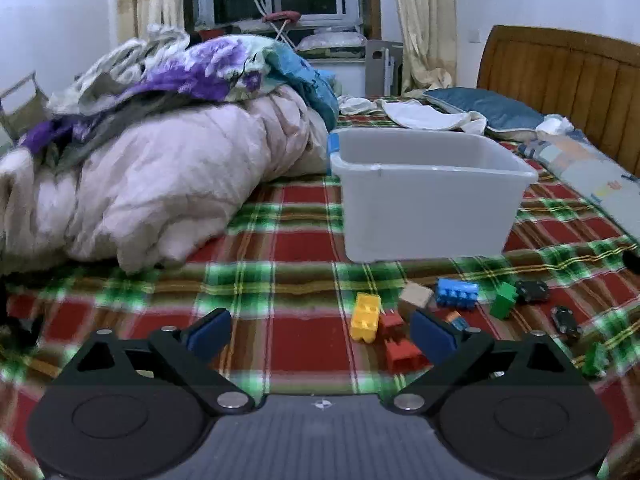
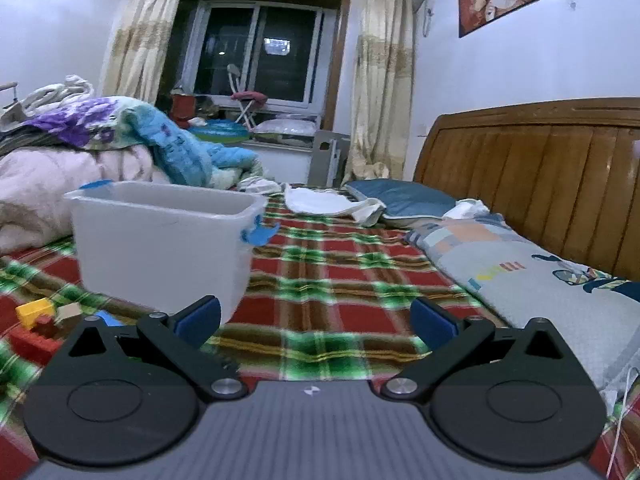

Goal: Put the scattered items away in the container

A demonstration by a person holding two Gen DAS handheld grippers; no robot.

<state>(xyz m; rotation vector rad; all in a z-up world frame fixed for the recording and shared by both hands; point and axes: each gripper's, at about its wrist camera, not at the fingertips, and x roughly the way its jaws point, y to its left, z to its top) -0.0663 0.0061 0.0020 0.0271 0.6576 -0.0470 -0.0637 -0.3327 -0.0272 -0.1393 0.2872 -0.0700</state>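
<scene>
A grey plastic bin (image 1: pixel 428 196) stands on the plaid bedspread; it also shows in the right wrist view (image 2: pixel 160 240). In front of it lie scattered toys: a yellow brick (image 1: pixel 365 317), red bricks (image 1: pixel 402 348), a wooden block (image 1: pixel 416 298), a blue brick (image 1: pixel 457 293), a green brick (image 1: pixel 503 300), and small dark toy cars (image 1: pixel 532 290). My left gripper (image 1: pixel 320 336) is open and empty, just left of the toys. My right gripper (image 2: pixel 316 320) is open and empty, to the right of the bin. The yellow brick (image 2: pixel 34 311) and the wooden block (image 2: pixel 70 312) show at that view's left edge.
A heap of quilts (image 1: pixel 160 184) fills the bed's left side beside the bin. Pillows (image 2: pixel 520 276) and folded cloths (image 2: pixel 320 200) lie along the wooden headboard (image 2: pixel 540 168) on the right. A window with curtains is at the back.
</scene>
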